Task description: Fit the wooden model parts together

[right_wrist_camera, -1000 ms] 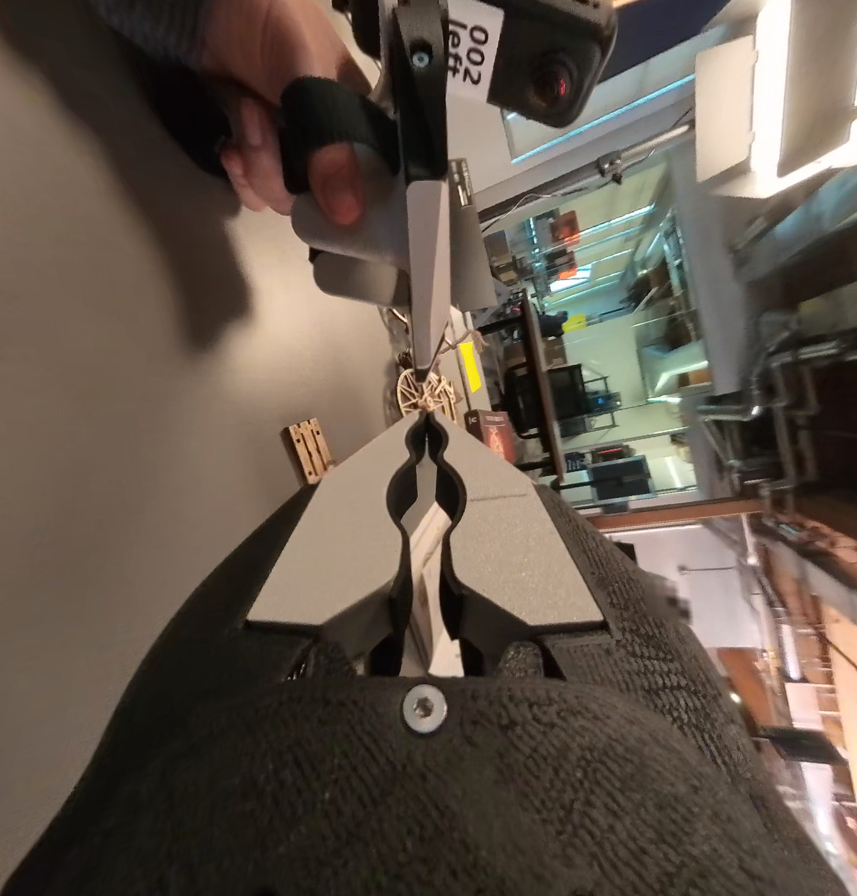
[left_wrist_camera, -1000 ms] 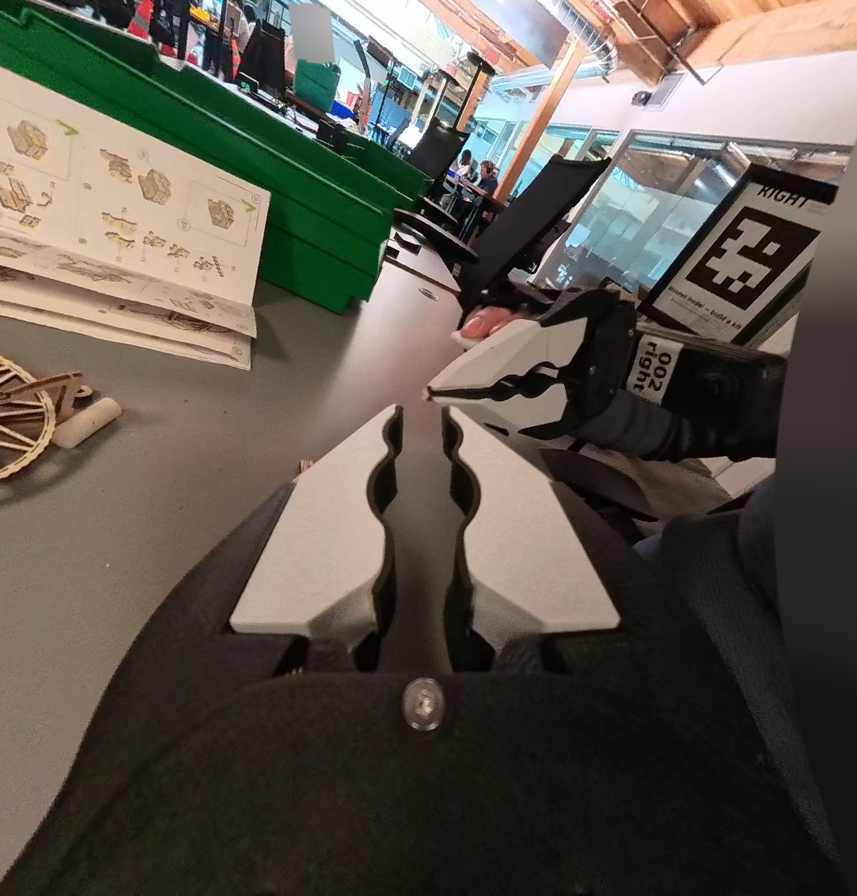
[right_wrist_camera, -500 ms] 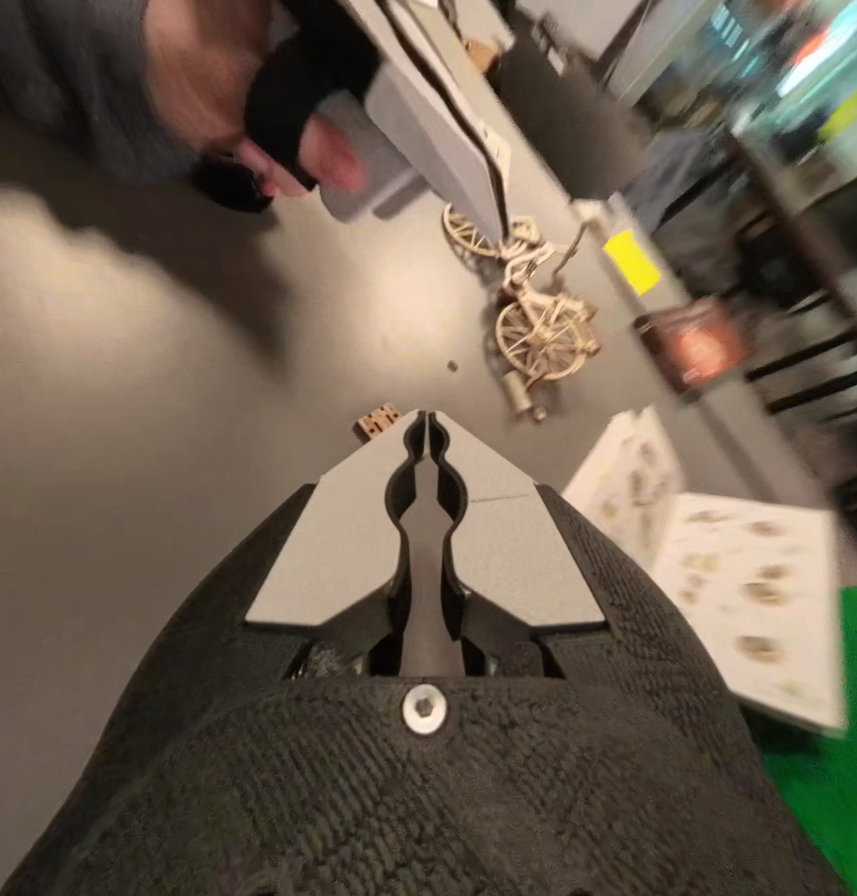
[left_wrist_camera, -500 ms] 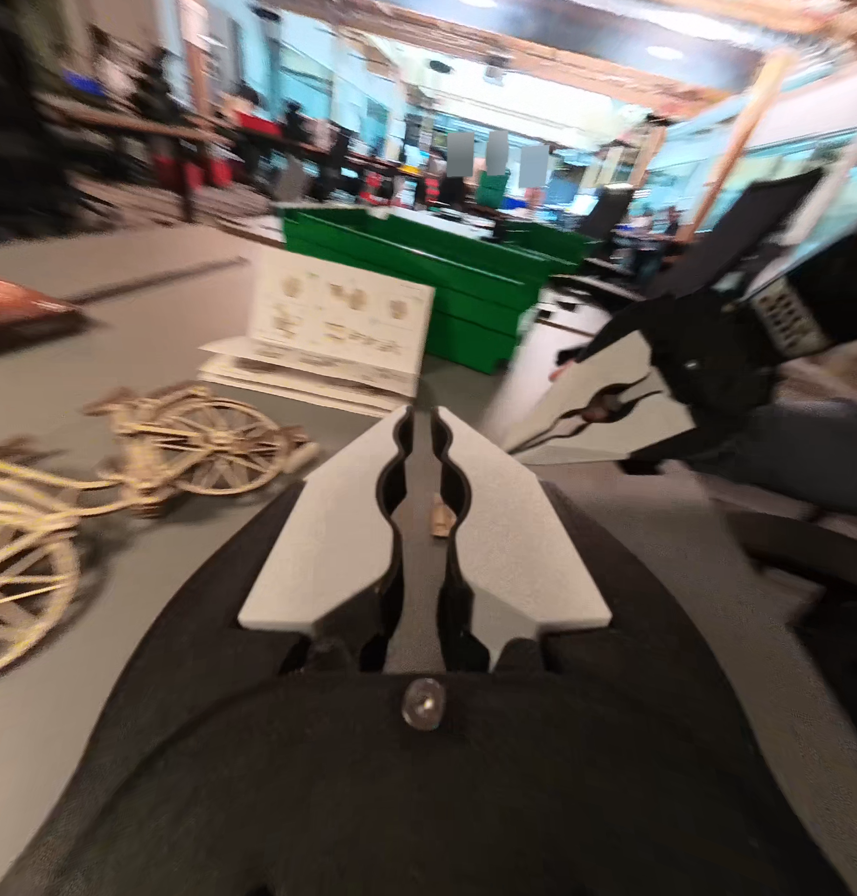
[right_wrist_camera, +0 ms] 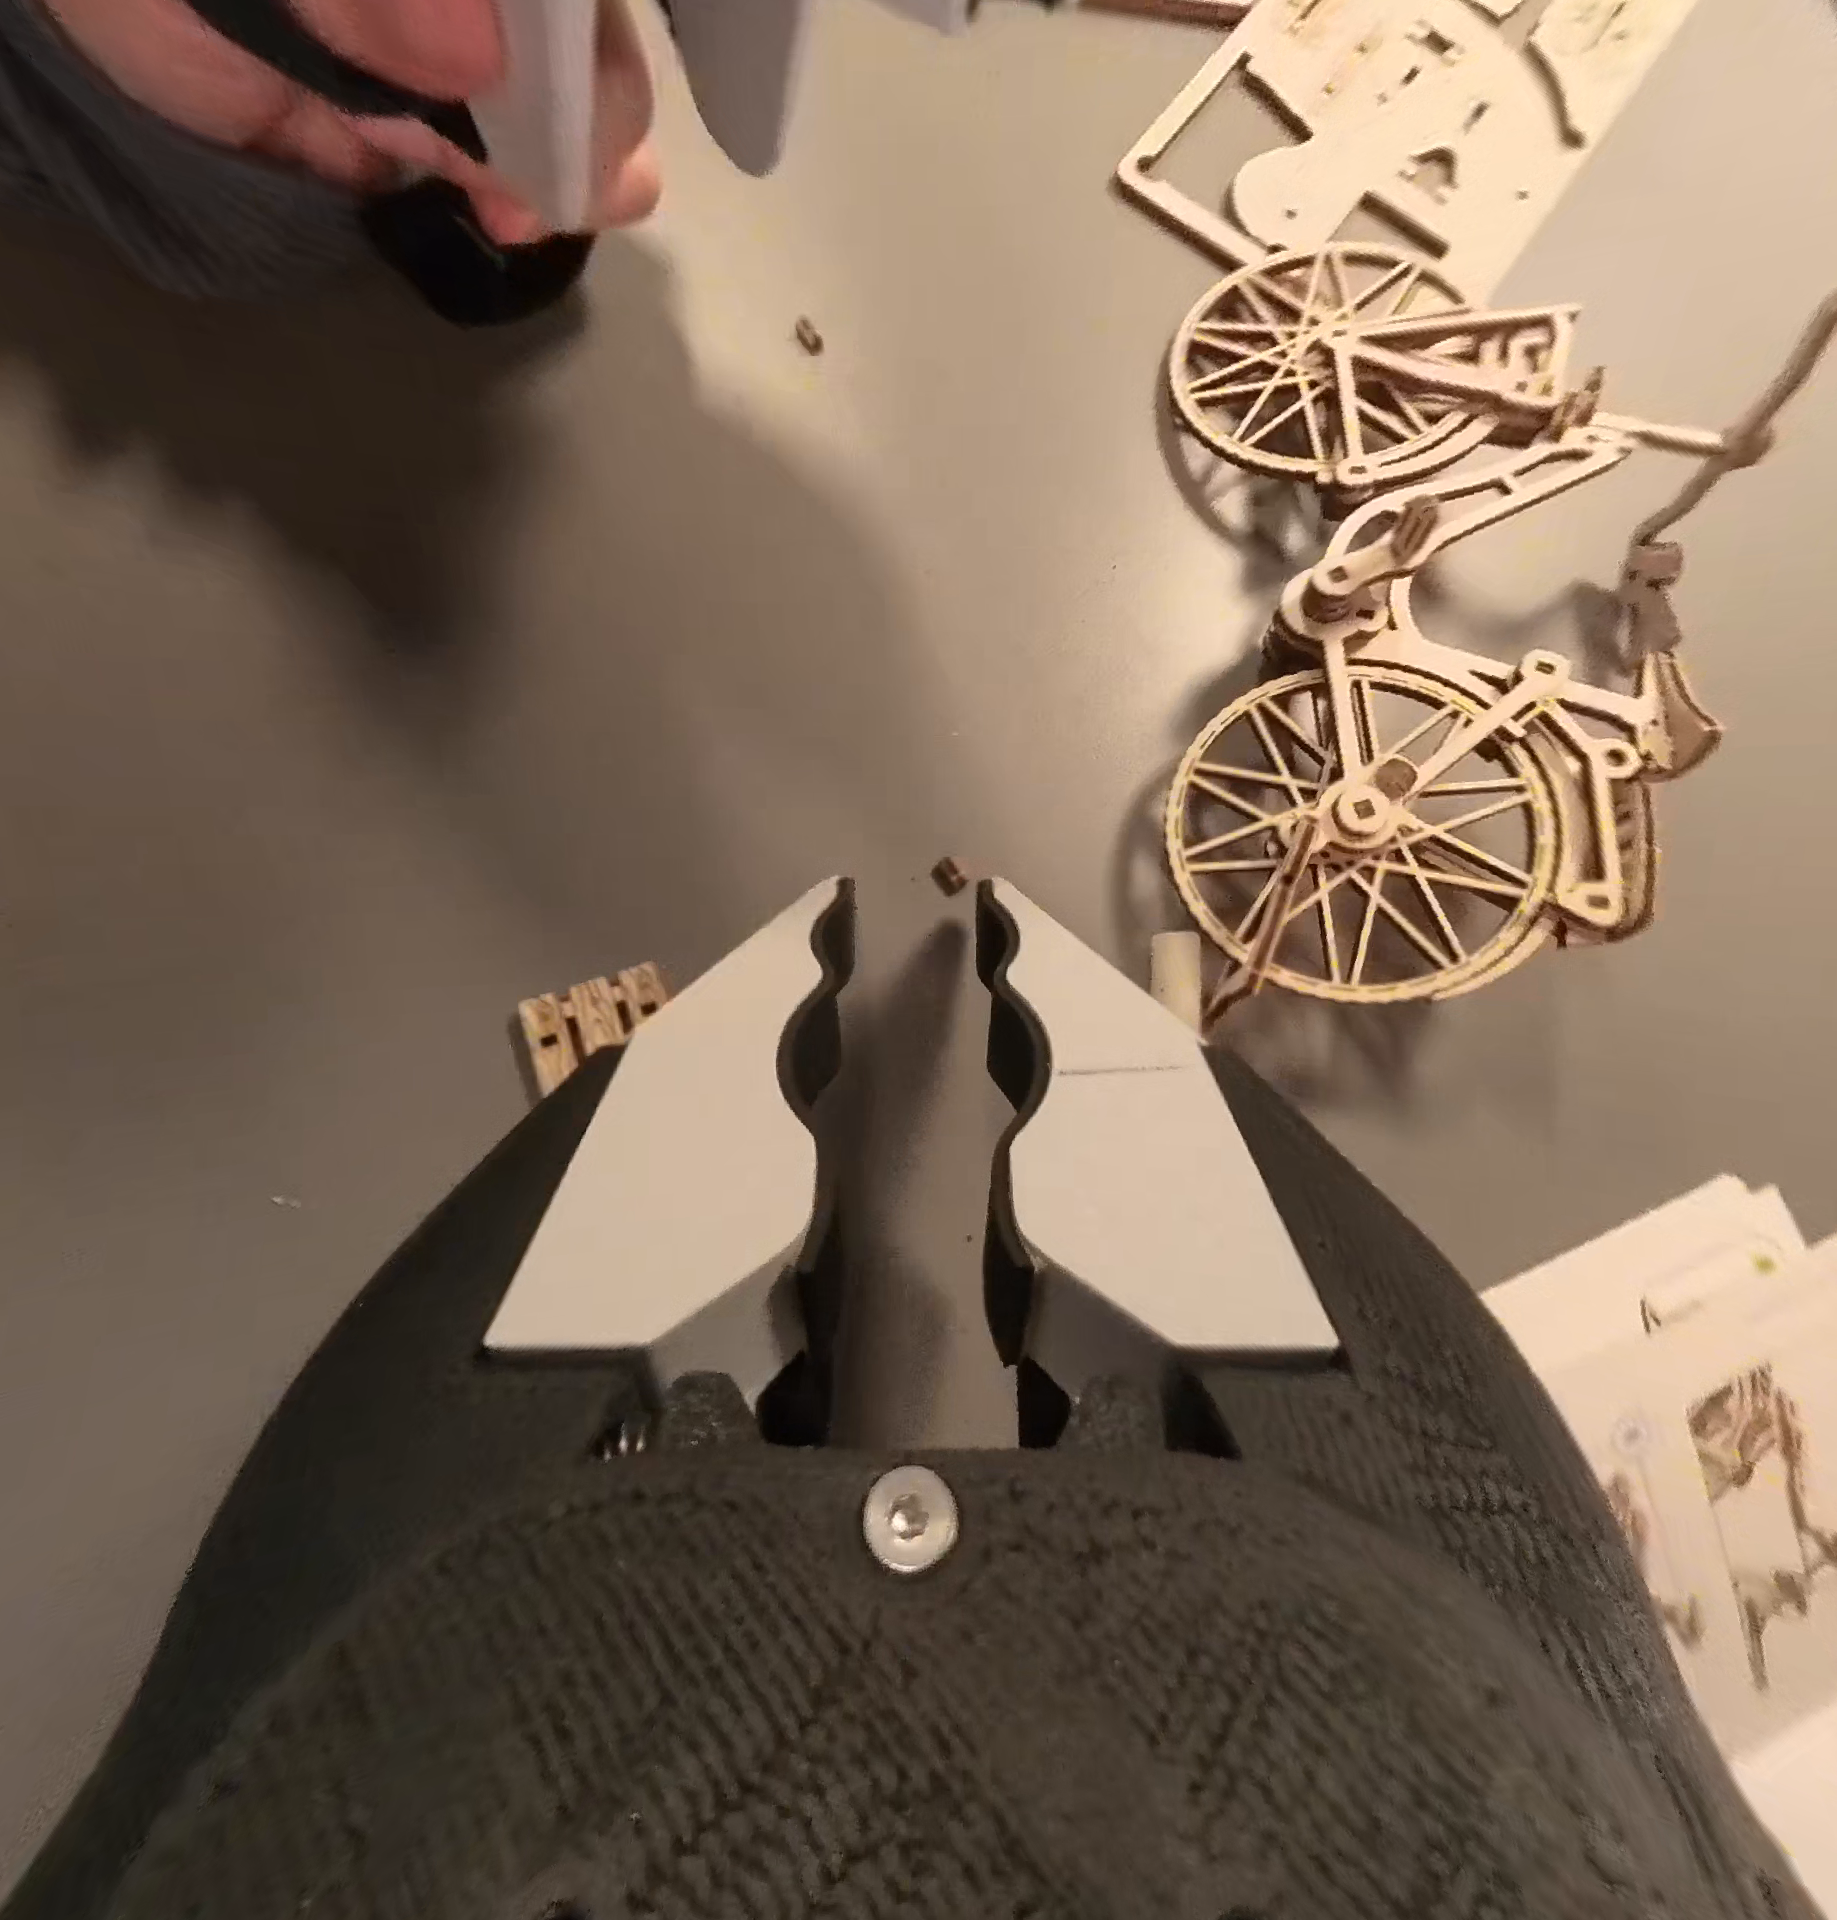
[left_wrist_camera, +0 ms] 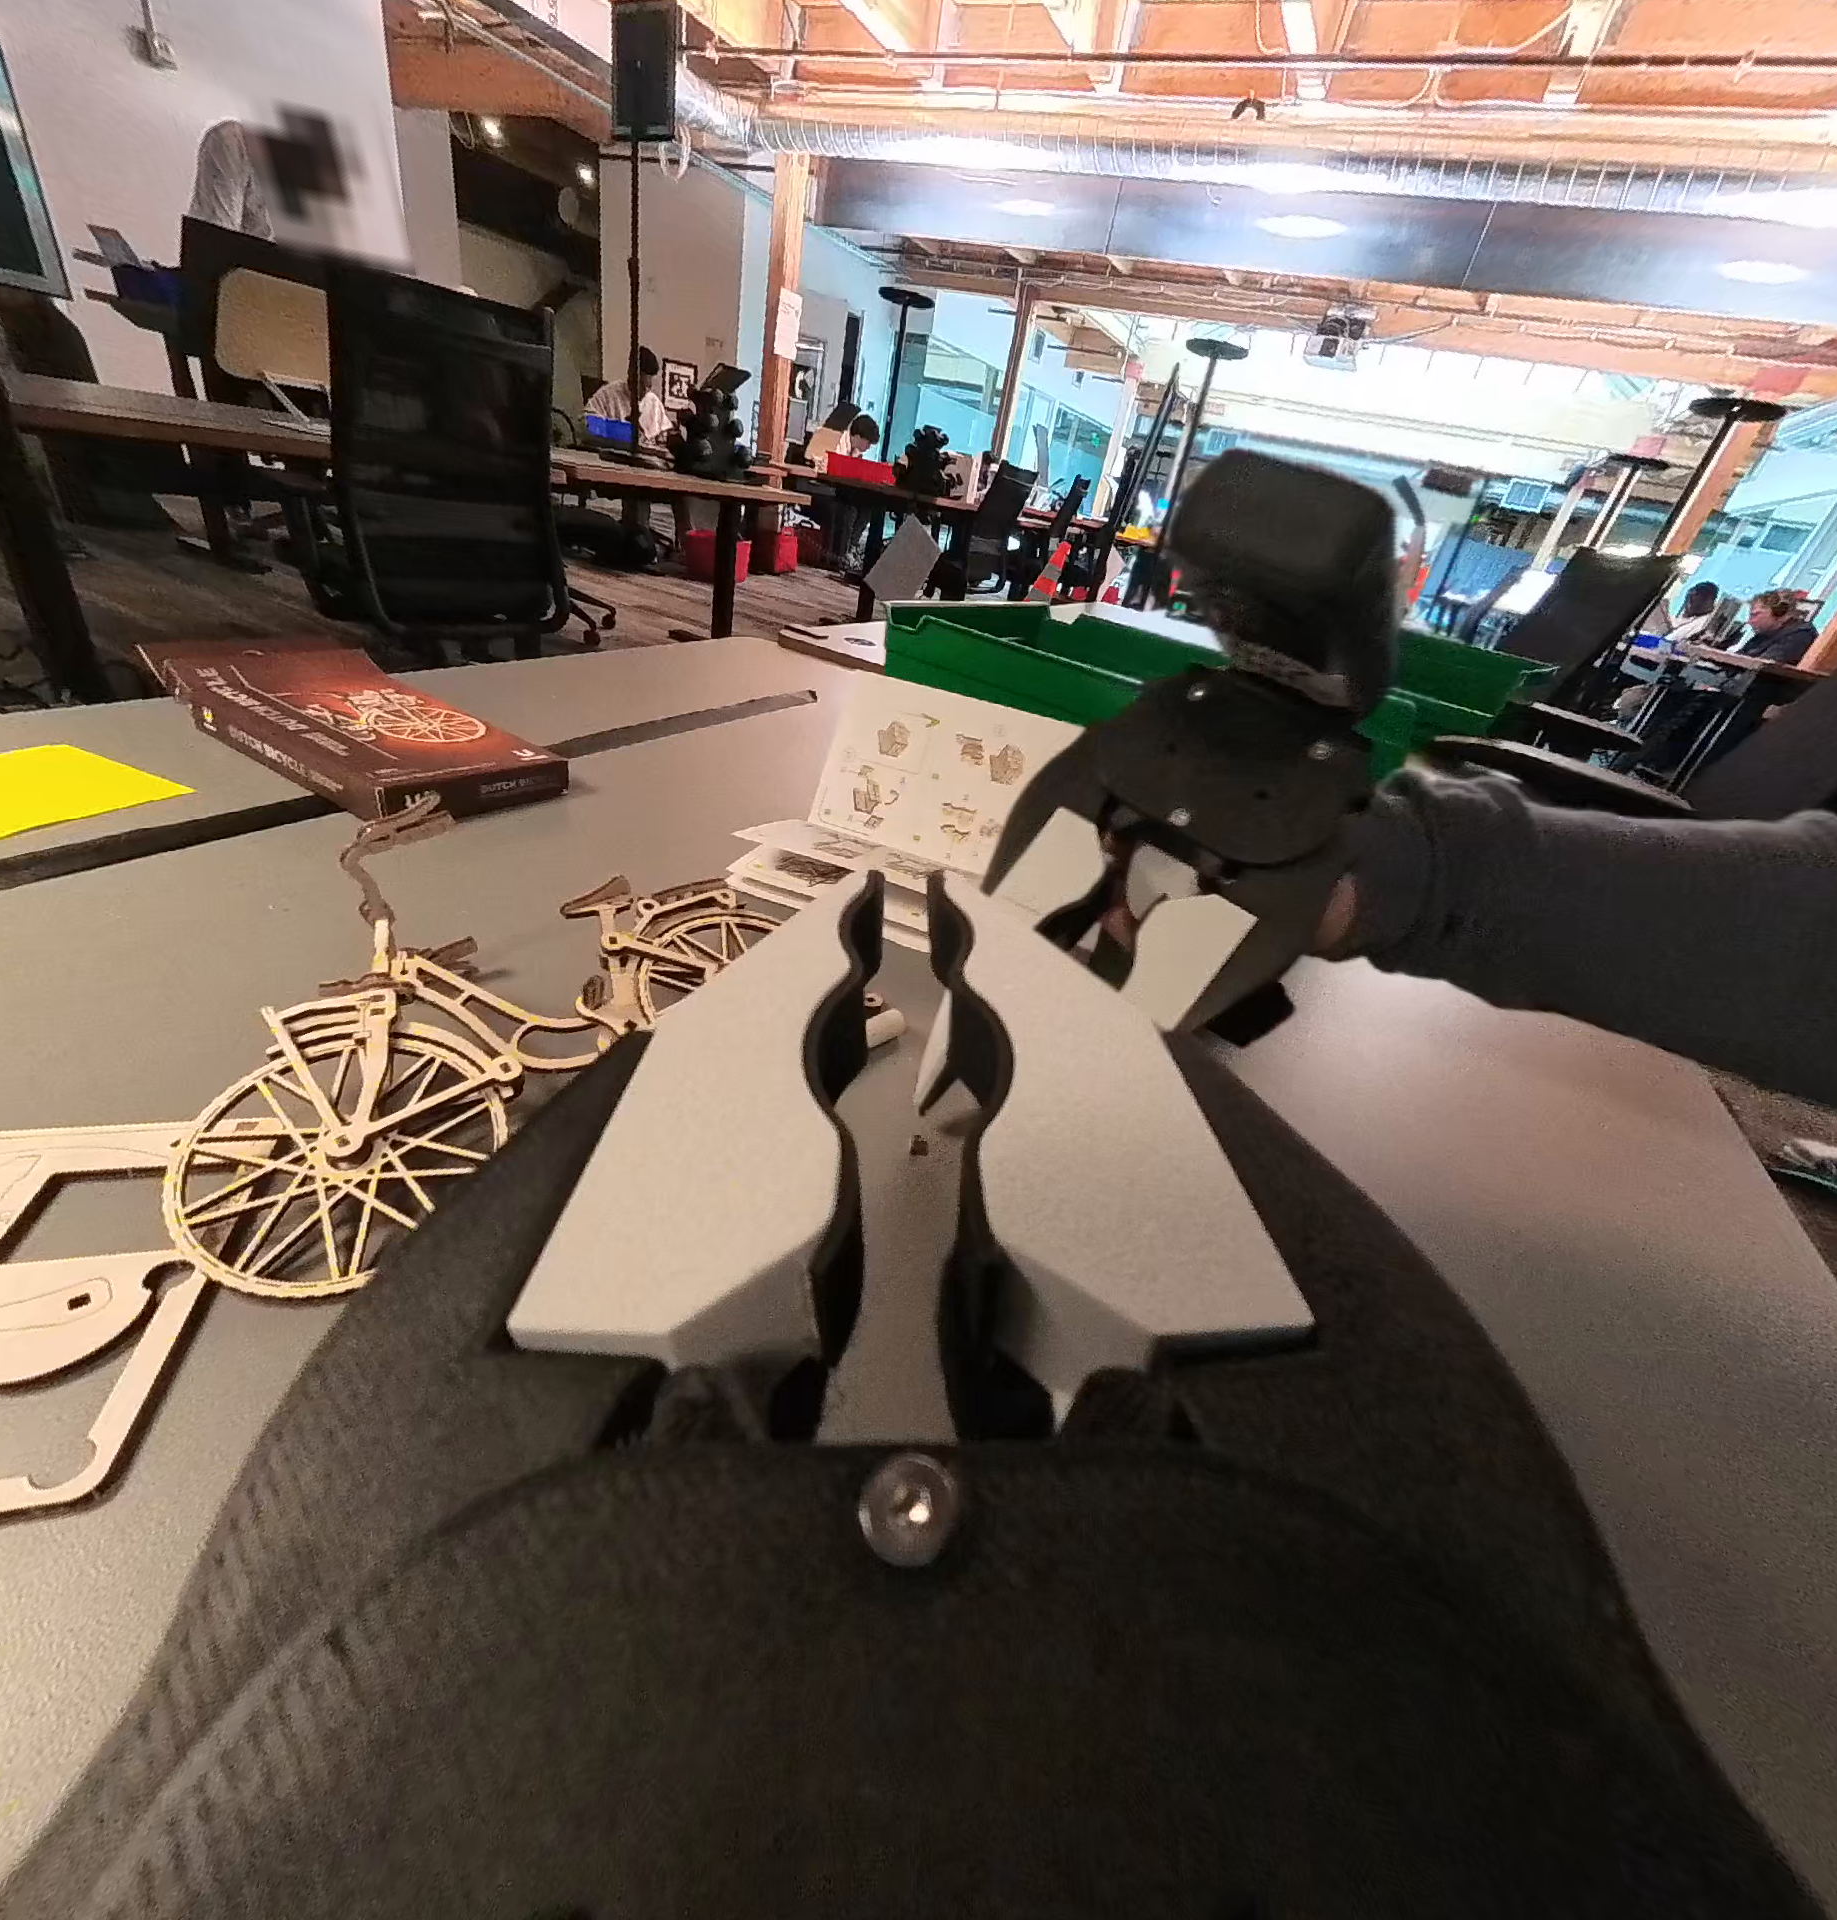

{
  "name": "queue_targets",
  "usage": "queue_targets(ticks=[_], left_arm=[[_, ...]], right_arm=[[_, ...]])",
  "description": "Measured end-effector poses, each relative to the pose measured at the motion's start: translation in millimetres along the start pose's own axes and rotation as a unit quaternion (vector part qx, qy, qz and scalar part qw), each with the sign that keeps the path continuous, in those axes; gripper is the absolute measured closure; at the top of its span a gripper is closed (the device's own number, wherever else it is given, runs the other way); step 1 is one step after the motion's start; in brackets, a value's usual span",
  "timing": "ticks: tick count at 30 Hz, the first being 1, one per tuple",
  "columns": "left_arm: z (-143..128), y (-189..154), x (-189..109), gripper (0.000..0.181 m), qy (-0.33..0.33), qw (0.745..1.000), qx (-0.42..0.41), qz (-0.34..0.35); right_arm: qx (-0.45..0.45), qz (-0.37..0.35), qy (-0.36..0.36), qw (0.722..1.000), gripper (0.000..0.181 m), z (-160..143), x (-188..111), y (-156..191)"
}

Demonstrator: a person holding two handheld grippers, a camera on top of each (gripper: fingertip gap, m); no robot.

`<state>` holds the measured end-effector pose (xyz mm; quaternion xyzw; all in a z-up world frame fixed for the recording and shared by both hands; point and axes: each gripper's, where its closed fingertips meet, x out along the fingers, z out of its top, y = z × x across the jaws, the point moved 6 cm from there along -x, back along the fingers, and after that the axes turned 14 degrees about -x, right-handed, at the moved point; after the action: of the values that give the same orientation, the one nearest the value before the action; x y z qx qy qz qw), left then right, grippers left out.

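Hovering over the grey tabletop (right_wrist_camera: 394, 790), the right gripper (right_wrist_camera: 914, 894) now points almost straight down with its jaws parted and empty, where half a second ago they were nearly pinched together. A tiny wooden peg (right_wrist_camera: 947, 875) lies just beyond its tips; a small slotted wooden piece (right_wrist_camera: 581, 1023) sits just beside its left finger. The left gripper (left_wrist_camera: 901, 896) has levelled out low over the tabletop, jaws a narrow gap apart and holding nothing. The wooden bicycle model (left_wrist_camera: 394, 1081) lies flat to its left, well inside the tabletop's edge, with a cut-out parts sheet (left_wrist_camera: 41, 1309) beyond its front wheel. Open tabletop stretches to the right gripper's left. The instruction booklet (left_wrist_camera: 935, 800) and green bins (left_wrist_camera: 1049, 665) stand farther back
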<state>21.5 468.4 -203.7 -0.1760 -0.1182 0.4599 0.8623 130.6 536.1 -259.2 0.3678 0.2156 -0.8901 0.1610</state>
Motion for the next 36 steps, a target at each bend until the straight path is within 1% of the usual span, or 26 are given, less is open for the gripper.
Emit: queue_targets(ticks=[3, 6, 10, 20, 25, 32, 36], left_arm=[[-1.2, 0.9, 1.0, 0.175, 0.004, 1.0, -0.003, 0.0], [-3.2, 1.3, 2.6, 0.175, 0.012, 1.0, -0.007, -0.003], [-4.1, 2.1, 3.4, 0.175, 0.016, 1.0, -0.013, -0.004], [-4.2, 4.3, 3.6, 0.174, 0.018, 0.999, -0.029, -0.007], [-4.6, 4.5, 3.9, 0.174, 0.02, 0.999, -0.034, -0.008], [-5.5, 4.1, 4.8, 0.174, 0.025, 0.999, -0.036, -0.009], [-5.8, 3.9, 5.2, 0.174, 0.026, 0.999, -0.039, -0.011]], right_arm=[[-0.015, 0.031, -0.013, 0.999, 0.16, -2.0, 5.5, -6.7], [-0.018, 0.058, -0.019, 0.998, 0.167, -1.4, 8.5, -9.3], [-0.033, 0.078, -0.02, 0.996, 0.172, -0.5, 8.9, -8.7], [-0.04, 0.081, -0.005, 0.996, 0.173, -1.9, 7.0, -10.1], [-0.03, 0.085, -0.01, 0.996, 0.173, -4.0, 6.1, -10.9], [-0.027, 0.078, -0.014, 0.996, 0.165, -6.2, 4.6, -12.4], [-0.02, 0.085, -0.013, 0.996, 0.165, -8.1, 3.4, -13.4]])
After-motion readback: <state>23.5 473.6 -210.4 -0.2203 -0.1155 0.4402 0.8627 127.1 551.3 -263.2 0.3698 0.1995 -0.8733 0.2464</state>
